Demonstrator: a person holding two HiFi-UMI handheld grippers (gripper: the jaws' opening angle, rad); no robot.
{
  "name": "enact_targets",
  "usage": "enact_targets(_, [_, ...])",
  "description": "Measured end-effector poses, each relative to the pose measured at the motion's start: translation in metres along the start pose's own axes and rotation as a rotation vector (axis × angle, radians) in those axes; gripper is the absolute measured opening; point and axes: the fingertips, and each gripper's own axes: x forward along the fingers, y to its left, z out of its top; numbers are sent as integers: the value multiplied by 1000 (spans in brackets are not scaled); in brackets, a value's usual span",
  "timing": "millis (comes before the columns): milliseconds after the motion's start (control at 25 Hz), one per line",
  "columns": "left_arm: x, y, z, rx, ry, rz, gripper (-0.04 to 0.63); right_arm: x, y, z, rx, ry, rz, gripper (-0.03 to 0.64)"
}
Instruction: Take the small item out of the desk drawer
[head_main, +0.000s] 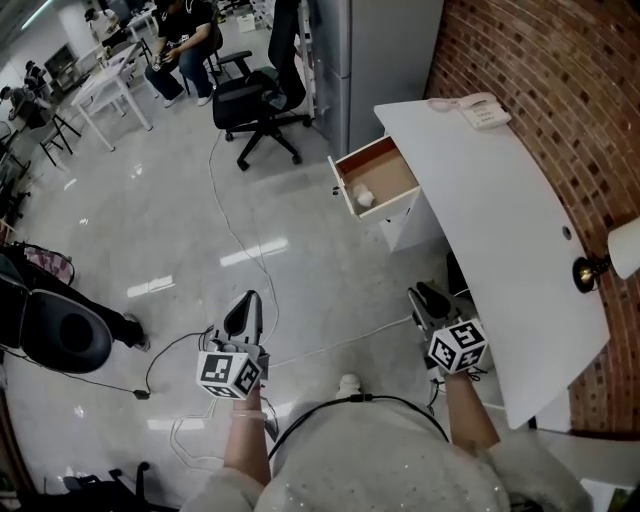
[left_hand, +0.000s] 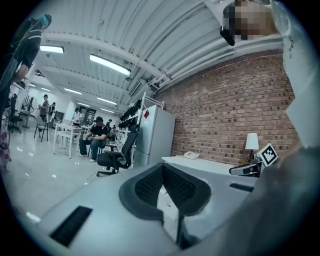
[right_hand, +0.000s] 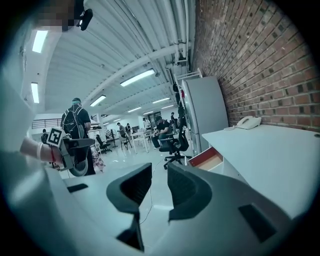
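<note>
The person stands on the floor (head_main: 150, 220) well apart from the open drawer (head_main: 390, 175), with both forearms stretched forward at about the same height. The left gripper (head_main: 245, 303) is held about level and points ahead over the floor. Its two jaws are pressed together at the tips and nothing is between them. The right gripper (head_main: 424, 295) is tilted a little downward and is just beside the near edge of the white table (head_main: 500, 220), without touching it. Its jaws are spread by a narrow gap, and the gap is empty.

The small item (head_main: 365, 197), a pale round thing, lies inside the drawer near its front wall. The drawer is pulled out from the far end of the table, toward the open floor. Neither gripper is near it.

Between the person and the drawer the floor is free, except for a thin cable (head_main: 235, 230) that runs across it. The table's long curved edge lies along the right side, and a brick wall (head_main: 530, 60) stands behind the table. On the table there are a telephone (head_main: 484, 110) at the far end and a lamp (head_main: 615, 250) near the wall. A tall gray cabinet (head_main: 375, 50) and an office chair (head_main: 262, 100) stand beyond the drawer.
</note>
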Motion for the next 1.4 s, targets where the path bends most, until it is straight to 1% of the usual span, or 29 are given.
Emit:
enact_targets(280, [20, 8, -7, -2, 36, 3, 0, 7, -14, -4, 27, 15, -4, 104])
enact_targets(480, [50, 11, -10, 3, 50, -22, 0, 12, -31, -9, 48, 23, -35, 104])
enact_targets(680, [107, 11, 0, 23, 49, -95, 0, 32, -62, 3, 84, -1, -87, 104])
enact_targets(840, [159, 22, 8, 33, 61, -146, 0, 66, -82, 17, 105, -8, -111, 104])
enact_targets(1040, [221, 45, 15, 17, 94, -194, 0, 115, -98, 33, 113, 21, -125, 104])
enact_targets(1200, [264, 57, 7, -3, 123, -237, 0, 152, -110, 35, 117, 57, -135, 104])
enact_targets(1400, [316, 69, 2, -11, 163, -301, 0, 190, -124, 37, 122, 94, -157, 106])
